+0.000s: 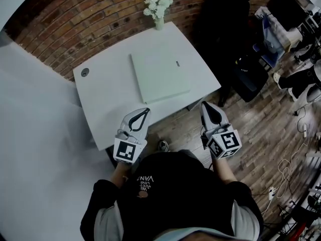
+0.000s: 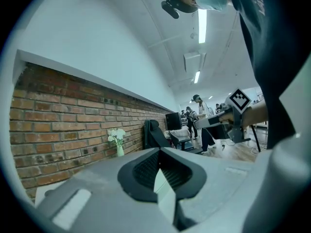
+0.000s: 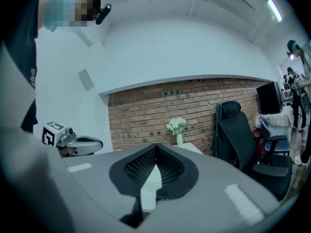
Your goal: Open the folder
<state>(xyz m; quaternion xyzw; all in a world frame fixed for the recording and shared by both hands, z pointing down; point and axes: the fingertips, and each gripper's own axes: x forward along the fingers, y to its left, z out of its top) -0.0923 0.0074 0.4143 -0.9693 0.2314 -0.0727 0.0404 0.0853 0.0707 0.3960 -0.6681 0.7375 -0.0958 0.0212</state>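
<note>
Folder [image 1: 160, 77]: closed, flat at middle of table [image 1: 105, 99], long axis apparently running away from person. Left gripper [image 1: 145, 110], right gripper [image 1: 204, 104]: both clamped together, empty, at near table edge; folder ahead, between them, nearest the left

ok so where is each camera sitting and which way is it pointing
Head view: on the person's head, looking steeply down at the table and closed folder; torso, arms, left gripper and right gripper show.
Left gripper view: on the left gripper, looking along its shut jaws toward the brick wall; the right gripper shows at right.
Right gripper view: on the right gripper, along its shut jaws toward that wall; the left gripper shows at left.
Shared: all three catch the vase of flowers.
</note>
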